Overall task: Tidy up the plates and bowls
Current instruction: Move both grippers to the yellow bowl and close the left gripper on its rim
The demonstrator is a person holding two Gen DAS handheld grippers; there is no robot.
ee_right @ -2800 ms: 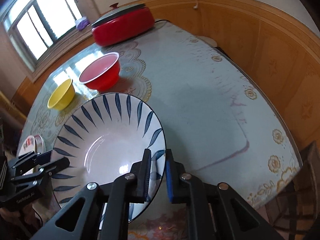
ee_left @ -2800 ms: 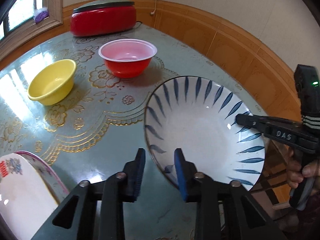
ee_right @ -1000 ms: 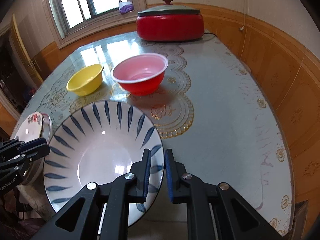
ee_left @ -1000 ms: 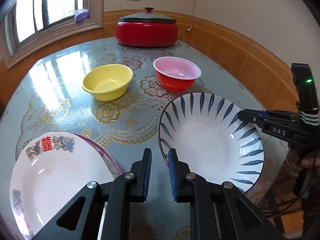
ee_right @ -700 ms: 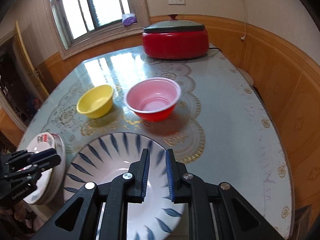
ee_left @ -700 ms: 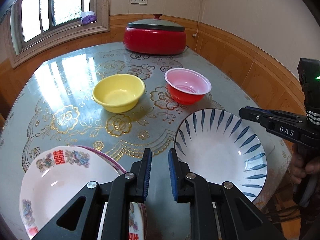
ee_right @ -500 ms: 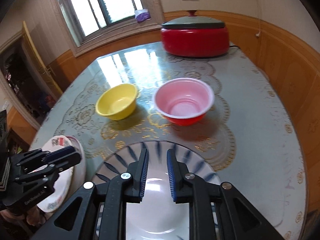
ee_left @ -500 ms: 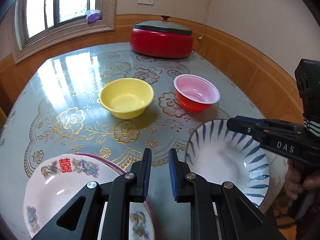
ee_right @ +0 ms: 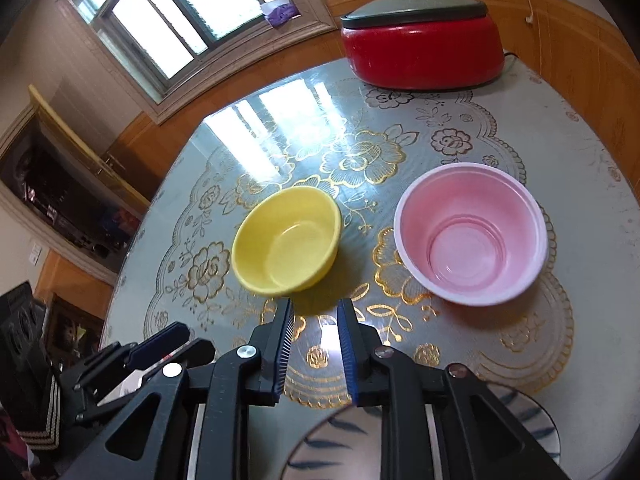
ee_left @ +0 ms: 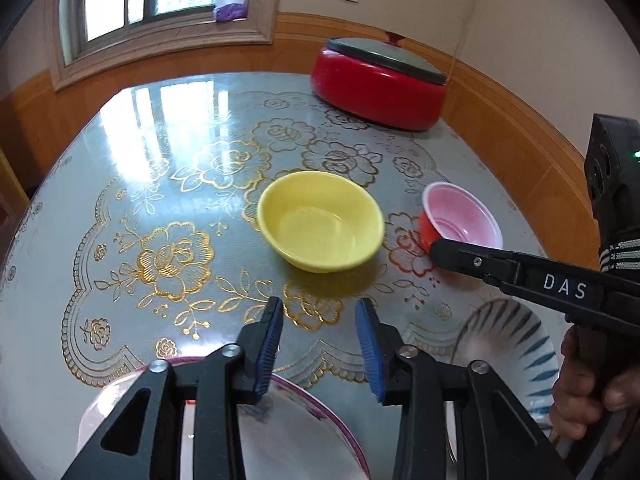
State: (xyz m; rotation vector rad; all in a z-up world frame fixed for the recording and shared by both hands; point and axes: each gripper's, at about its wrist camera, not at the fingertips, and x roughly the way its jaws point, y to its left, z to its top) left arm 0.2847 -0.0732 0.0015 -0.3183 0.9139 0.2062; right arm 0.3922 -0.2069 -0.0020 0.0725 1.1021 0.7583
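Both tools hang empty with fingers apart above the near edge of the tabletop (ee_left: 168, 184). The yellow bowl (ee_left: 320, 226) sits straight ahead of the left tool (ee_left: 320, 342), which is probably nearer to it; from the right tool (ee_right: 314, 346) it lies ahead-left, with the pink bowl (ee_right: 470, 240) ahead-right. The bowls stand apart, with open tabletop all round. Below the tools lie the blue-striped plate (ee_left: 516, 344) on the right and the white plate (ee_left: 304, 432) on the left.
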